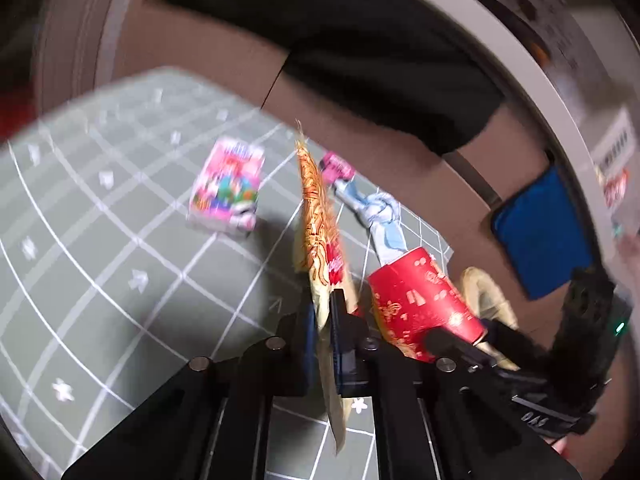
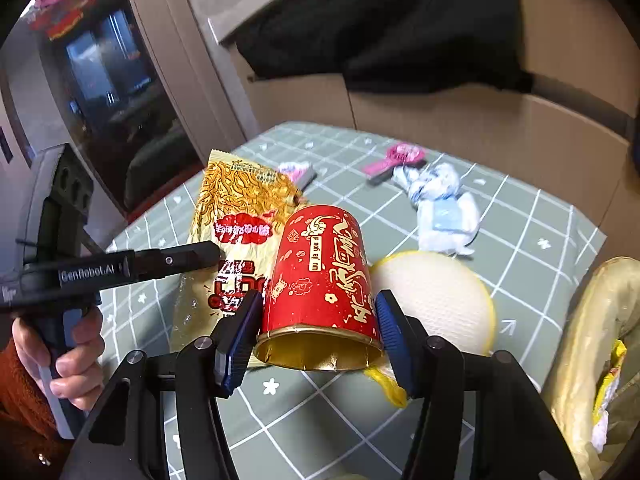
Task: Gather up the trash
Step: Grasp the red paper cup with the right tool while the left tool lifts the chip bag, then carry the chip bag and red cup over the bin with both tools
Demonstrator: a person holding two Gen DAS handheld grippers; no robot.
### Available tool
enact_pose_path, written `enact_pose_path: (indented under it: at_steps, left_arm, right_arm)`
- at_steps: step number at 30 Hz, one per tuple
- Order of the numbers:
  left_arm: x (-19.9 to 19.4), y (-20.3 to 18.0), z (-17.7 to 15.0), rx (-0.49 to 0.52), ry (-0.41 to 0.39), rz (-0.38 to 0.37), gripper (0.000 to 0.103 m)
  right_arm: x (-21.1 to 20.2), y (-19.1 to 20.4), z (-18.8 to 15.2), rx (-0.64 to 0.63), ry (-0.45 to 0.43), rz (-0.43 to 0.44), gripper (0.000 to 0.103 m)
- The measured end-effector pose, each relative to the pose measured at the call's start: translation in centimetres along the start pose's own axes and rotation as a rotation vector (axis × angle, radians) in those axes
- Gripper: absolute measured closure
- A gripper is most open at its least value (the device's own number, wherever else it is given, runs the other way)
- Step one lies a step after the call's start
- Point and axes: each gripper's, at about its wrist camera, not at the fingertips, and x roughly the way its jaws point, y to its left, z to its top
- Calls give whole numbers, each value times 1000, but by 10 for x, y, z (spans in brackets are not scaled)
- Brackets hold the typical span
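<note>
Here, red cup (image 2: 320, 276) between right tongs (image 2: 318, 340).

- "GenRobot.AI" in pale letters runs along the side of the left gripper (image 2: 218, 255), as the right wrist view shows it.
- The red cup (image 2: 320, 272) carries a small gold label with Latin letters reading roughly "xi you jia mu"; the gold Chinese characters beside it are large but I cannot read them.
- The gold wrapper (image 2: 236, 216) has red Chinese print, upside down and unreadable.
</note>
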Motion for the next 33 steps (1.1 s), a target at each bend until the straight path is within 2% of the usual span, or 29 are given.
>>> enact_pose_path:
  at_steps: [6,11,15,23,29,33]
  left_arm:
    - [-21,-37,-4,93,-77,16,98]
    - [-37,-73,-11,220,-176,77,98]
    - [-39,-108,-13,297,-210,78,98]
    - [-33,-183,-18,383,-225,-42,98]
    - [-16,-242,-21,448,-184,-195,98]
    - [3,-275,-30,485,-124,-256,98]
  right_arm:
    - [-39,-5,0,-7,-89,-41,48]
    - [-71,-17,-6,-6,-146,-108,48]
    - [-92,-33,-10,17,-177,-137,48]
    - [-158,-69,-22,80,-293,-252,48]
    - [-208,-99,-34,125,-370,-390,48]
    - [-234,-121,-46,179,-400,-443,48]
